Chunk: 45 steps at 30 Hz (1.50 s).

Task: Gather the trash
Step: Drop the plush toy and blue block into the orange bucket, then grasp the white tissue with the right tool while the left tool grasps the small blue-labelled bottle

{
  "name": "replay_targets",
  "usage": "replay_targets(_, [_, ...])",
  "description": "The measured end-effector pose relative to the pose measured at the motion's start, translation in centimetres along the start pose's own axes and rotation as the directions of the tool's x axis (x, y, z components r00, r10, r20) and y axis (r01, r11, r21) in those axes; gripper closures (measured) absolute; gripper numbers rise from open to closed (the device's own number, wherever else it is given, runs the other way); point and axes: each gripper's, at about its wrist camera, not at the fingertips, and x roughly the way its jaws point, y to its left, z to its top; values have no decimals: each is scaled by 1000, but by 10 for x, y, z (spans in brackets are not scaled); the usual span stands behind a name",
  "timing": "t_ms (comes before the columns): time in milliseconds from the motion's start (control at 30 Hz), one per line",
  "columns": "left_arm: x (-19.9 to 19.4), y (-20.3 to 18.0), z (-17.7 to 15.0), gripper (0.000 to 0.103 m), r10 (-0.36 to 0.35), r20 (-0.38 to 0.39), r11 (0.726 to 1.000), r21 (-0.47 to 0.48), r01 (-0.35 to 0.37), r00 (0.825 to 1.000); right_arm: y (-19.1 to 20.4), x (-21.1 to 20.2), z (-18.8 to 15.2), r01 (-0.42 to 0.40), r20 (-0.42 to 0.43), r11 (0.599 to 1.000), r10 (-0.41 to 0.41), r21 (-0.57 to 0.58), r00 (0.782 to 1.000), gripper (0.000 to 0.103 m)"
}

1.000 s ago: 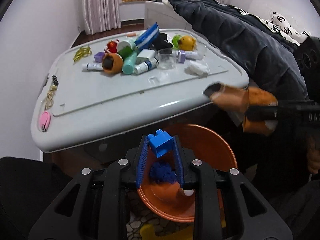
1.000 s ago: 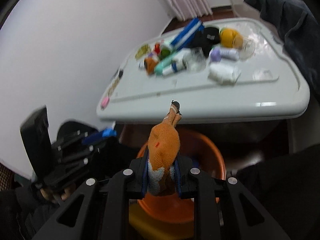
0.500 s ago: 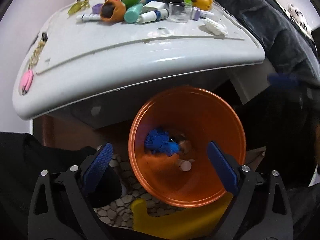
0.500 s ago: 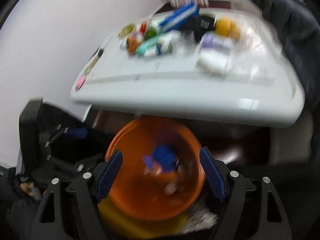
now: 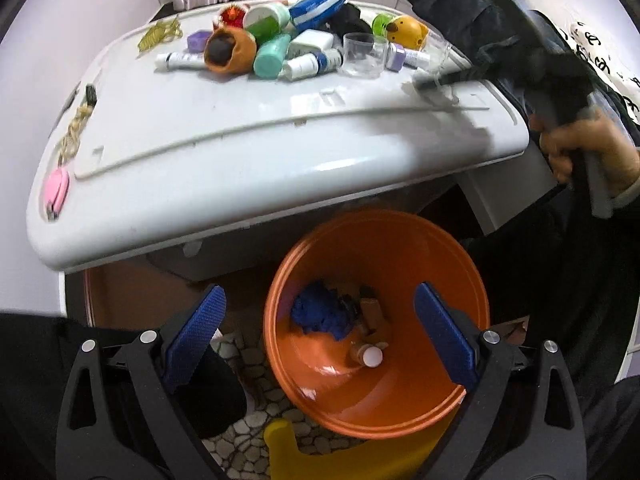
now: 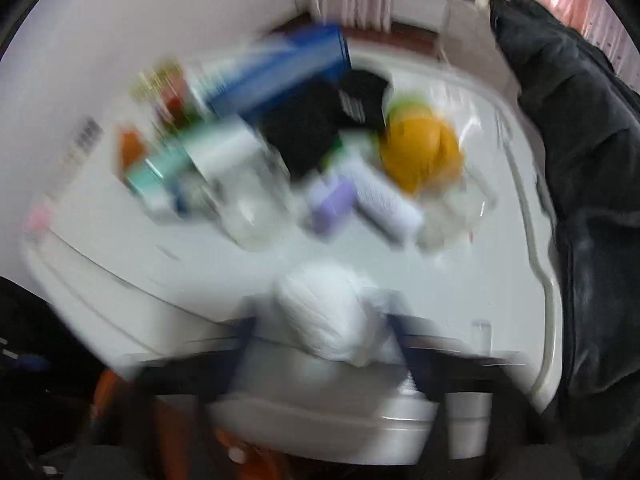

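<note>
In the left wrist view my left gripper (image 5: 320, 332) is open and empty above the orange bin (image 5: 440, 264), which stands on the floor under the white table's front edge (image 5: 248, 184). Blue scraps (image 5: 320, 314) and a small bottle (image 5: 366, 354) lie in the bin. My right gripper (image 5: 436, 82) reaches over the table's right side, blurred. The right wrist view is badly blurred; a crumpled white tissue (image 6: 328, 316) sits between my right gripper's fingers (image 6: 324, 332), whose opening I cannot judge.
A pile of bottles, tubes, a clear cup (image 5: 364, 56), an orange sock (image 5: 230, 50) and a yellow toy (image 5: 408, 32) fills the table's far side. A pink item (image 5: 56, 190) lies at the left edge. Dark bedding (image 5: 460, 4) lies to the right.
Both grippers opened and dropped the blue block and orange sock into the bin. The right gripper then swung up to the table, over the white tissue.
</note>
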Motion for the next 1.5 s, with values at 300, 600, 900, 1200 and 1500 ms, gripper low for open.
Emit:
replay_targets(300, [3, -27, 80, 11, 7, 179, 972, 228, -48, 984, -49, -35, -12, -161, 126, 959, 134, 235, 983, 90])
replay_targets(600, [66, -30, 151, 11, 33, 155, 907, 411, -95, 987, -71, -48, -22, -235, 186, 921, 184, 311, 965, 88])
replay_targets(900, [103, -28, 168, 41, 14, 124, 906, 417, -65, 992, -59, -45, -14, -290, 191, 911, 241, 292, 951, 87])
replay_targets(1200, [95, -24, 152, 67, -13, 150, 961, 274, -29, 989, -61, -45, -13, -298, 204, 901, 243, 314, 948, 87])
replay_targets(1500, [82, -13, 133, 79, 14, 166, 979, 197, -47, 986, -61, -48, -14, -301, 216, 901, 241, 311, 946, 87])
